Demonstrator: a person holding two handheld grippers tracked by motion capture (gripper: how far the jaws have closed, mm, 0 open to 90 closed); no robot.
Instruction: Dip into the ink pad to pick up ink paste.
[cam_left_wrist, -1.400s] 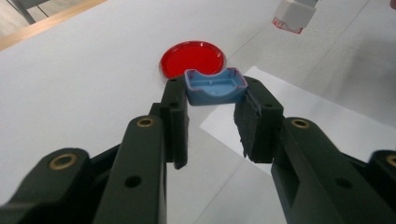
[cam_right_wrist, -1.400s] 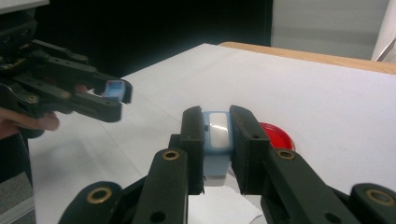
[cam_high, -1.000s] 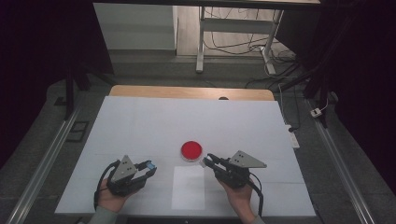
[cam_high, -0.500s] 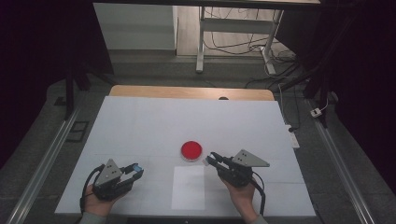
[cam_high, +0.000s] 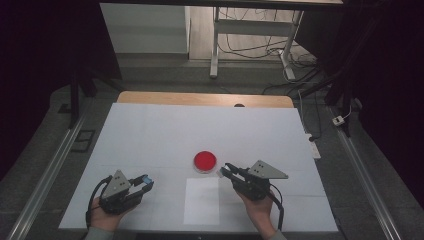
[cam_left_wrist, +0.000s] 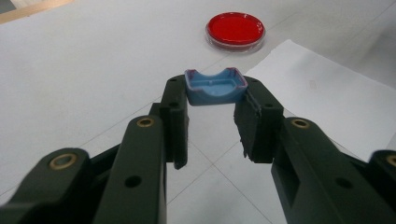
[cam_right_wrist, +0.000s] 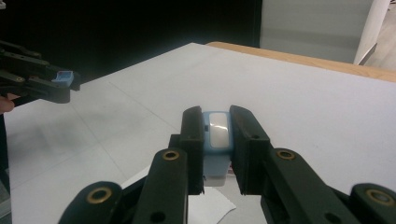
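My left gripper (cam_high: 146, 183) rests near the table's front left edge, shut on a small blue cap-like piece (cam_left_wrist: 215, 87) pinched across its tips (cam_left_wrist: 215, 91). The right gripper (cam_high: 224, 170) lies at the front right, pointing left toward a round red dish (cam_high: 205, 161), its tips just short of it. In the right gripper view its jaws (cam_right_wrist: 215, 116) are shut on a pale blue and white block (cam_right_wrist: 218, 134). That view also has the left gripper (cam_right_wrist: 63, 84) far off at the left with the blue piece (cam_right_wrist: 64, 76). The red dish (cam_left_wrist: 236, 29) lies ahead of the left gripper.
A white paper sheet (cam_high: 201, 201) lies flat between the two hands, near the front edge, and shows as the paper sheet (cam_left_wrist: 322, 98) to the right of the left jaws. The white tabletop (cam_high: 200, 130) has a wooden strip (cam_high: 205, 98) along its far edge.
The left hand has slid a little to the left, away from the paper sheet, still holding the blue piece. The right hand has stayed where it was.
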